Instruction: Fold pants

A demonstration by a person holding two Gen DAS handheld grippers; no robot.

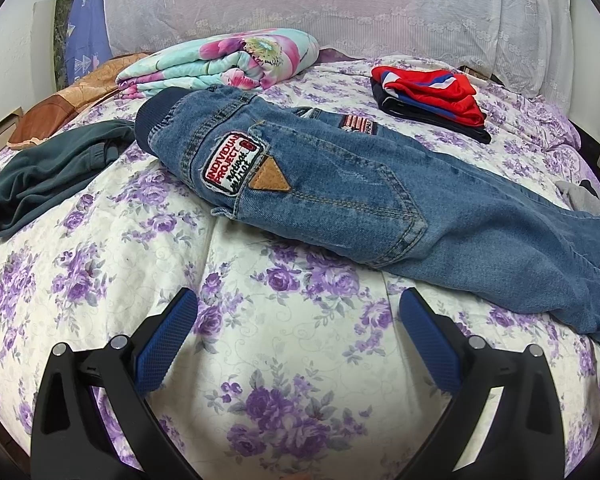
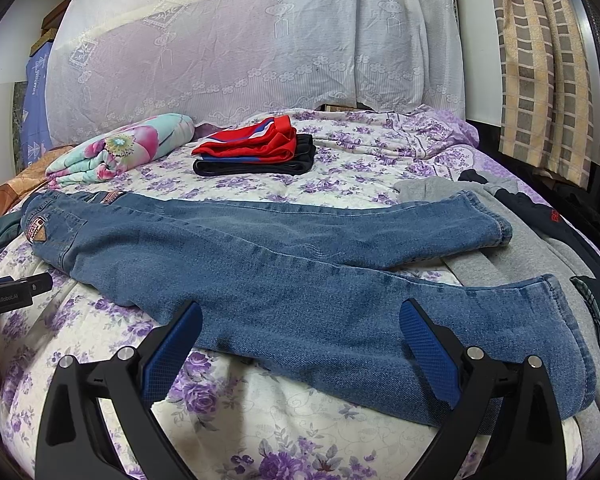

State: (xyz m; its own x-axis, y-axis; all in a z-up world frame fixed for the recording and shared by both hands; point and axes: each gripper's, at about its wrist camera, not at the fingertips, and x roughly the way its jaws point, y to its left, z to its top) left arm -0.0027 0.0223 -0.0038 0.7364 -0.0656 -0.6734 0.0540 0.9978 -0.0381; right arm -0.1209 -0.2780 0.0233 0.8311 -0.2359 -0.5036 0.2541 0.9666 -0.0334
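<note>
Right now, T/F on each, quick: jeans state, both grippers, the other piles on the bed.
1. The jeans lie unfolded, both legs stretched out. True.
2. The left gripper is shut on the waistband. False: open, short of the jeans, holding nothing.
3. The right gripper is open over the nearer leg. True.
4. The red garment lies on a dark folded stack. True.
5. The floral quilt is spread over the jeans. False: it is folded, behind the waistband.
</note>
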